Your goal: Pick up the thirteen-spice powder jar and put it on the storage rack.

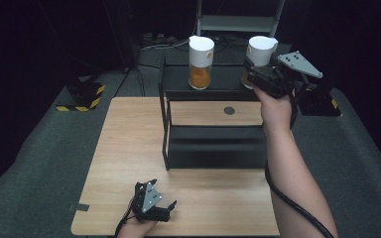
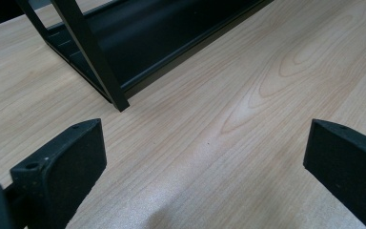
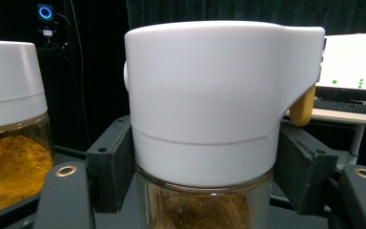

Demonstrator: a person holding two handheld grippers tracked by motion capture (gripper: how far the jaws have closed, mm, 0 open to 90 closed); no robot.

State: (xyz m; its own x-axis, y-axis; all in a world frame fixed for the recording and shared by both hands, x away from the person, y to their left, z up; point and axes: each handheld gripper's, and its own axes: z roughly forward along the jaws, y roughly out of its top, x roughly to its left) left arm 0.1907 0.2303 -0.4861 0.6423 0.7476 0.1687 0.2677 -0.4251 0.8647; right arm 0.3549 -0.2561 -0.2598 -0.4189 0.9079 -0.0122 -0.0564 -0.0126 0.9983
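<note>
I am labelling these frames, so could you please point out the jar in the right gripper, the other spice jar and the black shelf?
Gripped jar (image 3: 205, 95), right gripper view, white lid.
Other spice jar (image 1: 200, 75), high view, glass body.
Black shelf (image 1: 213, 153), high view, lower tier.

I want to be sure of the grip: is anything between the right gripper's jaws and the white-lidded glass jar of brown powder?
Nothing visible. The right gripper has a jaw on each side of the white-lidded glass jar of brown powder, against its lid's lower edge.
</note>
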